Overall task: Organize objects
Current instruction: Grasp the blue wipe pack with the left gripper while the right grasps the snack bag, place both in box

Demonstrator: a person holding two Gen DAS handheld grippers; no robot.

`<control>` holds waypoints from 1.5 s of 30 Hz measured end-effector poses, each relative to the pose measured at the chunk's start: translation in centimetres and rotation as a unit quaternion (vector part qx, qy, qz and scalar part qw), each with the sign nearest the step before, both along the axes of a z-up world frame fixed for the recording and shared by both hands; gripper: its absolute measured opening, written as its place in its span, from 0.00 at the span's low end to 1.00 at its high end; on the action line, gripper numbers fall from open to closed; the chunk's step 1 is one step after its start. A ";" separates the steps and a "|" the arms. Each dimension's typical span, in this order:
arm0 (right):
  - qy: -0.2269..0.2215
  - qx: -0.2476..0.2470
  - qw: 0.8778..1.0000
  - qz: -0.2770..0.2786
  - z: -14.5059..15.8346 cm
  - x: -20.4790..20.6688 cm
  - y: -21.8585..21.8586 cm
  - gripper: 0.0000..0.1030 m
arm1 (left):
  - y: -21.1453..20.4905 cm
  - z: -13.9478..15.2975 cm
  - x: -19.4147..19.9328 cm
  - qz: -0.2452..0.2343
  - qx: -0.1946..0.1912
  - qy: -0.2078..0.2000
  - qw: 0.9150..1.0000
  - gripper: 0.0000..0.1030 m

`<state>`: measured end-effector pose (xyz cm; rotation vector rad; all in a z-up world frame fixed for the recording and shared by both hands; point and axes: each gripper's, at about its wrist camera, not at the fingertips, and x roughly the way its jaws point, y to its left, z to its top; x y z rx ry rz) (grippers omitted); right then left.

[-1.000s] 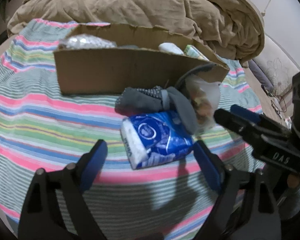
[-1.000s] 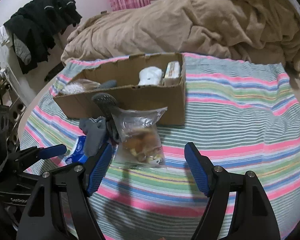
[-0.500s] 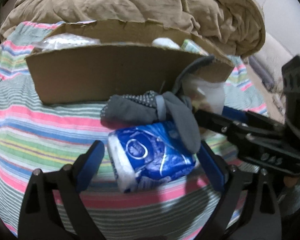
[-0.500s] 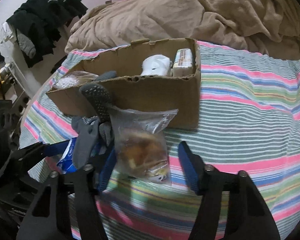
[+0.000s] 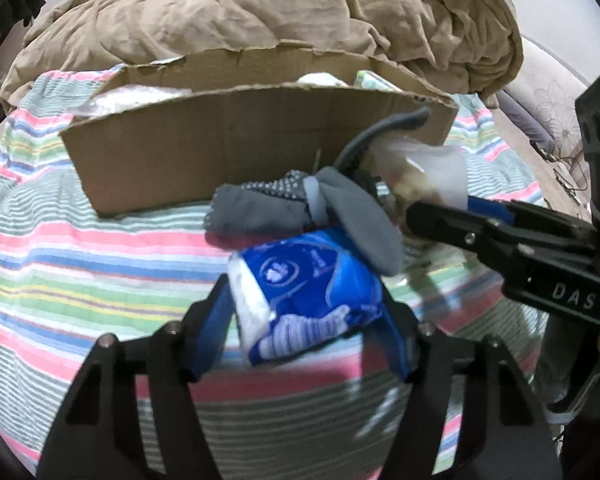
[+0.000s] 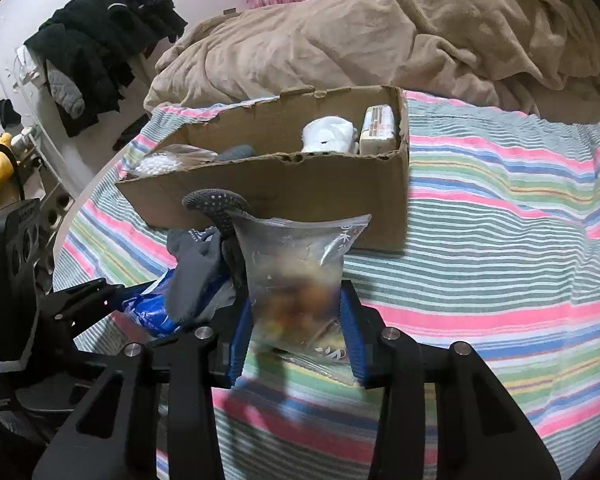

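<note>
Both grippers have come in closer and squeezed shut since a second ago. Now the left gripper (image 5: 304,316) pinches the blue and white plastic tissue pack (image 5: 300,292) between its blue pads, and the pack sits low on the bed by the box. The right gripper (image 6: 296,332) pinches the clear zip bag of snacks (image 6: 296,276), which stands up between its pads.

A pair of grey socks with little white dots (image 5: 284,204) lies over the top of the tissue pack and leans on the bag. One sock sticks up against the brown cardboard box (image 6: 308,188).

Inside the box are a white bundle (image 6: 328,134), a small flat packet (image 6: 378,128) and a bag of white bits (image 6: 160,164).

Everything rests on a striped sheet of pink, green and blue (image 6: 500,216). A big tan blanket (image 6: 360,36) is heaped behind the box. Black clothes (image 6: 100,40) hang on a rack at the far left.
</note>
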<state>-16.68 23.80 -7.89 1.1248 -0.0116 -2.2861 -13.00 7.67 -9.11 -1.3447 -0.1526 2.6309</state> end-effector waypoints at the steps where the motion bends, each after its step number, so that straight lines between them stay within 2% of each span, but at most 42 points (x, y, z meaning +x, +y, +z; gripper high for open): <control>1: 0.002 0.001 1.000 -0.001 0.2 0.2 0.0 0.42 | 0.0 0.1 0.2 -0.001 0.001 0.001 1.000 0.63; 20: 0.022 0.013 1.000 -0.013 2.9 4.5 0.8 0.42 | -2.2 3.3 4.9 0.012 0.009 0.022 1.000 0.63; 28: 0.037 0.015 0.999 -0.009 5.0 5.8 0.2 0.42 | -3.2 6.3 6.6 0.030 0.006 0.036 0.999 0.63; 36: 0.063 0.015 0.998 0.006 7.6 6.0 -1.0 0.42 | -3.9 9.9 6.4 0.034 0.007 0.066 0.997 0.63; 45: 0.088 0.010 0.996 0.009 9.9 4.0 -2.3 0.42 | -4.8 12.4 4.1 0.039 0.008 0.093 0.995 0.63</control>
